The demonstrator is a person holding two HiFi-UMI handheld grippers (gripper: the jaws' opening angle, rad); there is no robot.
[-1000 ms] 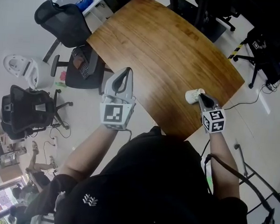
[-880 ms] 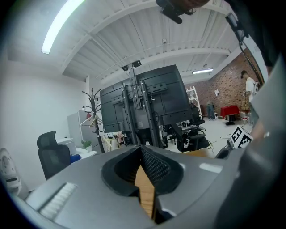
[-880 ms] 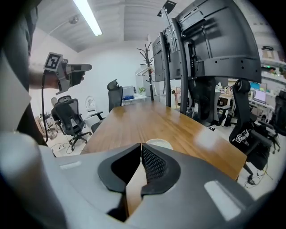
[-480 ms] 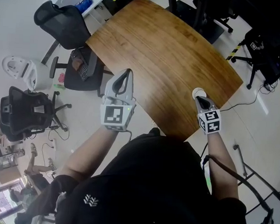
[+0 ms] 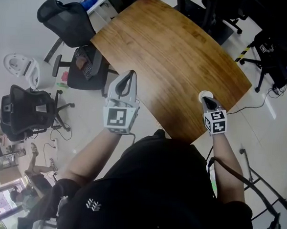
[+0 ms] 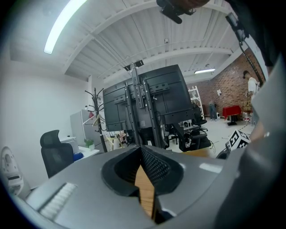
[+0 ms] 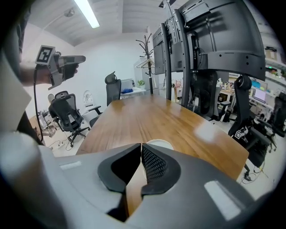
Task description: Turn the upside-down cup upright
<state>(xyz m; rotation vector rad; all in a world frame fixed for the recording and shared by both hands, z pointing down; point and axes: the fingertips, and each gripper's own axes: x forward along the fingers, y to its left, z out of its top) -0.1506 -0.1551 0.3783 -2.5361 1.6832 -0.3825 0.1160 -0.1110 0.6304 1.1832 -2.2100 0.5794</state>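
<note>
A small white cup (image 5: 205, 95) stands mouth up at the near right corner of the wooden table (image 5: 172, 50). My right gripper (image 5: 207, 102) slants down onto its near rim. Its jaws have just been closing and are now shut, pinching the cup's near wall. In the right gripper view the cup's rim (image 7: 158, 144) shows just past the right gripper (image 7: 141, 145). My left gripper (image 5: 128, 75) hangs shut and empty over the table's near left edge. Only the table shows past the left gripper (image 6: 141, 150) in the left gripper view.
Black office chairs stand left of the table (image 5: 66, 20) (image 5: 26, 113) and another at the far right (image 5: 275, 57). Tall monitor stands (image 7: 210, 44) rise beyond the table's far end. The cup is close to the table's right edge (image 5: 228, 100).
The cup was tipped on its side at the right gripper's tip; now it stands upright with its mouth up. The right gripper shifted slightly. The left gripper stayed put.
</note>
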